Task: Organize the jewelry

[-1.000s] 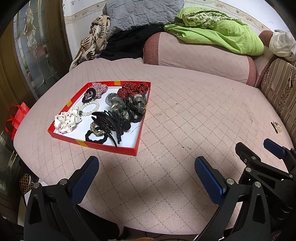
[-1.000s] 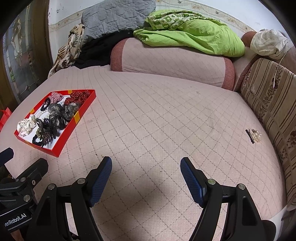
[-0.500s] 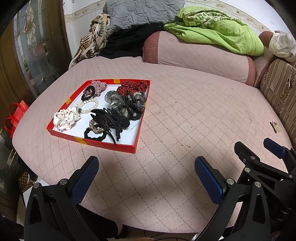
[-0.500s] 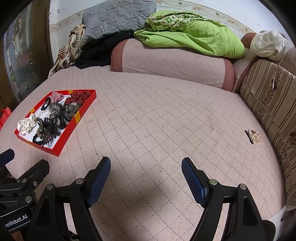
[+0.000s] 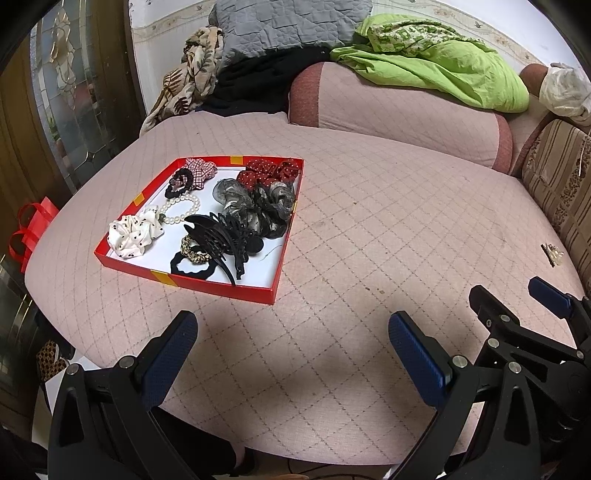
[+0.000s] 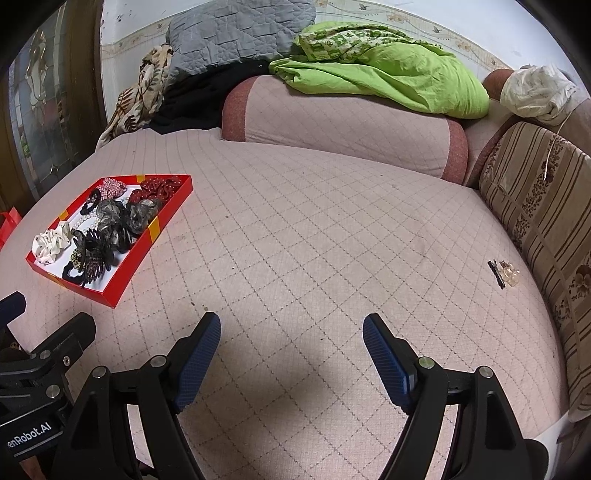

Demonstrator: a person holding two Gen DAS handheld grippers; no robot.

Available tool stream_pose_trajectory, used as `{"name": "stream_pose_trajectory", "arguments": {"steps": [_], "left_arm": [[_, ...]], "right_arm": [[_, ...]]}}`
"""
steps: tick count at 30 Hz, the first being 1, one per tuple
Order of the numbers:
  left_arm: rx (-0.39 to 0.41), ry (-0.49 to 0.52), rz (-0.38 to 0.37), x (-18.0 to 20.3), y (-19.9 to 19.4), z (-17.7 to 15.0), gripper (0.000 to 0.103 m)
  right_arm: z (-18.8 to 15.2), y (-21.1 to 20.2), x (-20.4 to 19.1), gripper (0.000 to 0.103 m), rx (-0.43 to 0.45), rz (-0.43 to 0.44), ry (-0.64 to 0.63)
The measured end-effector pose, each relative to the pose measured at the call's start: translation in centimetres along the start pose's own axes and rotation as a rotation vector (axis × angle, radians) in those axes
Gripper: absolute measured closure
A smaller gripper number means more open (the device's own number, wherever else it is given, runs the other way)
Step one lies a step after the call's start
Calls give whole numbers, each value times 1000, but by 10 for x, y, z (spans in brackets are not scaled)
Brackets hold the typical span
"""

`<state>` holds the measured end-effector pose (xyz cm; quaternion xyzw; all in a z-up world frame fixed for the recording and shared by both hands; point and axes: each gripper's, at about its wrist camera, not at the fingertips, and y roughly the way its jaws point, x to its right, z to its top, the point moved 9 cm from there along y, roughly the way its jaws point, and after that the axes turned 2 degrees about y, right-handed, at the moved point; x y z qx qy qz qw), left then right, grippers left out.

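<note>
A red tray (image 5: 225,290) with a white floor lies on the pink quilted bed, left of centre; it also shows in the right wrist view (image 6: 125,275). It holds a white dotted scrunchie (image 5: 135,230), a pearl bracelet (image 5: 183,210), a black claw clip (image 5: 221,236), grey scrunchies (image 5: 255,206) and a red dotted one (image 5: 267,171). A small clear clip and a black pin (image 6: 504,273) lie far right near the striped cushion. My left gripper (image 5: 291,339) is open and empty near the bed's front edge. My right gripper (image 6: 291,339) is open and empty beside it.
A pink bolster (image 6: 343,129) with a green blanket (image 6: 388,81) on it lies at the back. Grey and patterned cloths (image 5: 280,29) are piled at the back left. A striped cushion (image 6: 546,206) borders the right. A red bag (image 5: 31,230) hangs at the left.
Both grippers have drawn back and risen slightly, so the tray sits a little higher in the left view. Jaws stay open. Nothing on the bed has moved.
</note>
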<state>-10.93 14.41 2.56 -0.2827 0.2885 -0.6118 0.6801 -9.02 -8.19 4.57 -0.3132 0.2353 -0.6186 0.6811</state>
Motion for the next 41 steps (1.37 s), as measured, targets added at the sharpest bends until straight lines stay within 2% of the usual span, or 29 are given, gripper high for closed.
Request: {"name": "stream_pose_trajectory", "arguments": {"steps": [41], "left_arm": [[5,3,23,-1,5,-3,0]], "right_arm": [[-7,8,-3,19,-25,4,10]]}}
